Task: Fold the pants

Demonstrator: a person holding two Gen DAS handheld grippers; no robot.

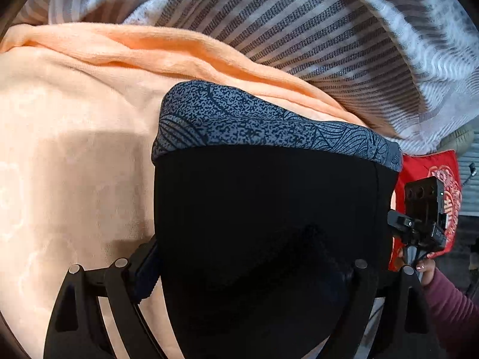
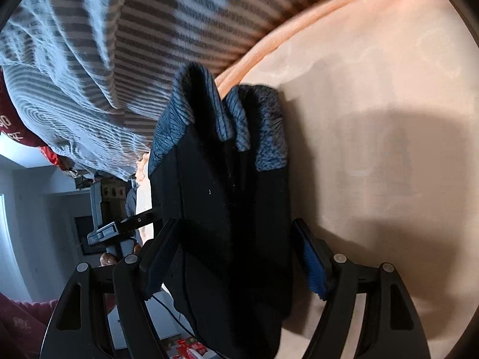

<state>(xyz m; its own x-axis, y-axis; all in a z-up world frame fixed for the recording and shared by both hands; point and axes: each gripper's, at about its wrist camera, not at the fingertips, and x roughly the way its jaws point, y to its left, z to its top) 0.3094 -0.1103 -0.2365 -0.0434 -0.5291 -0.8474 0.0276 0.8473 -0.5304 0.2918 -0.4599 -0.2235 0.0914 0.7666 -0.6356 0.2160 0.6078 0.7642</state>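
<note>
Black pants (image 1: 263, 224) with a gray-blue patterned waistband (image 1: 269, 122) fill the near centre of the left wrist view, draped over the left gripper (image 1: 254, 275), whose two fingers stand wide on either side of the cloth; whether they actually pinch it cannot be told, since the fabric hides the tips. At four o'clock in that view the right gripper (image 1: 425, 218) shows as a small black block, with a hand (image 1: 425, 269) in a maroon sleeve (image 1: 452, 311) below it. In the right wrist view the pants (image 2: 227, 209) hang bunched between the fingers of the right gripper (image 2: 239, 263), the blue-padded right finger (image 2: 314, 272) standing apart from the cloth and the left finger pressed close against it; a firm grip cannot be confirmed. The waistband (image 2: 227, 110) points toward twelve o'clock. The left gripper (image 2: 110, 209) appears at nine o'clock. Beyond the pants lies a peach blanket (image 1: 74, 149), spread wide beneath them, and farther off, toward twelve and one o'clock, a rumpled gray-and-white striped blanket (image 1: 329, 36). A red cushion (image 1: 431, 179) sits at three o'clock in the left wrist view.
</note>
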